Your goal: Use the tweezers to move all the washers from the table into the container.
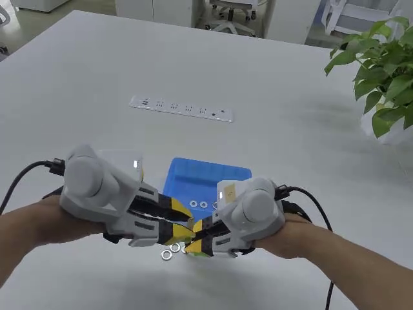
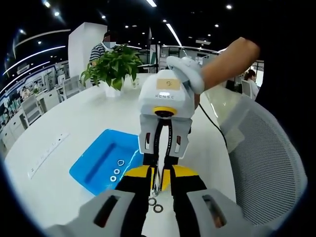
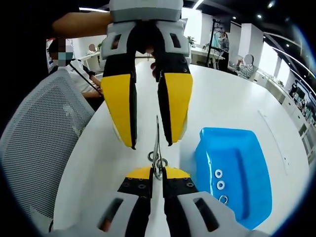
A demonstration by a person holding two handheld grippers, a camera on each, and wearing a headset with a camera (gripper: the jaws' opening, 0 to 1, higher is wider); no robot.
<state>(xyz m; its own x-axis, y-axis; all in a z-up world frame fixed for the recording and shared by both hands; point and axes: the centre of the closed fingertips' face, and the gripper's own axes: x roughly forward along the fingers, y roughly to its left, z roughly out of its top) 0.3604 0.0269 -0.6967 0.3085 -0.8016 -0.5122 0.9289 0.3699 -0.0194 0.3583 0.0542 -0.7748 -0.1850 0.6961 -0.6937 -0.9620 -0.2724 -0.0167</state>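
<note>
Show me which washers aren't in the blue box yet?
The washers on the table, by the tweezers. The other three washers lie inside the blue box.

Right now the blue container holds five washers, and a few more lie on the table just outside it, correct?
Not quite. The blue container holds three washers, not five; the right gripper view shows them in a row. A few more washers do lie on the table just outside it.
</note>
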